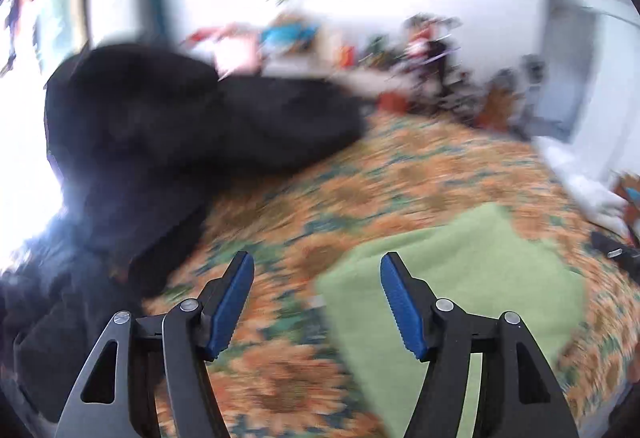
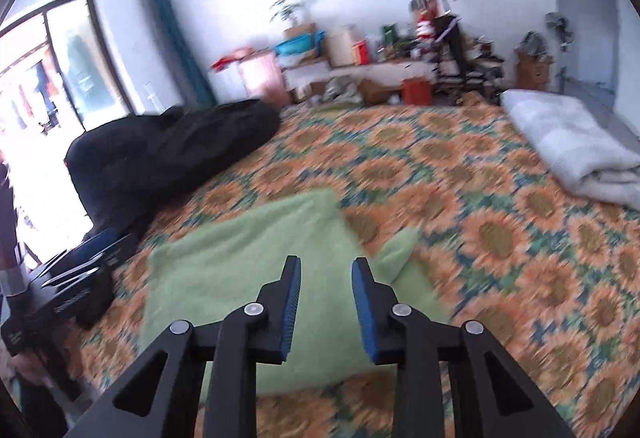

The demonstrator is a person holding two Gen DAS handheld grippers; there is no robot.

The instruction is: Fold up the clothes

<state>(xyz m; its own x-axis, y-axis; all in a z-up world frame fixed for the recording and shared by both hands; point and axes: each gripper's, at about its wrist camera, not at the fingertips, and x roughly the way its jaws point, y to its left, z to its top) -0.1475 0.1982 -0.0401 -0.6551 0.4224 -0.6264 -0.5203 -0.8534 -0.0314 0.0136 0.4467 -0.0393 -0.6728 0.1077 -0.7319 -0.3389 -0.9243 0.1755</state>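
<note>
The green garment [image 2: 256, 270] lies folded flat on the sunflower bedspread [image 2: 480, 198]; the black garment [image 2: 168, 150] lies heaped beside it. Left gripper [image 1: 318, 302] and right gripper [image 2: 326, 306] hover released, empty. Likely between garments; the black heap looks unfolded.

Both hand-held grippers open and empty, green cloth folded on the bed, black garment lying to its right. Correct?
One error: the black garment lies left of the green cloth, as the right wrist view shows. Both hand-held grippers, left and right, are open and empty.
</note>
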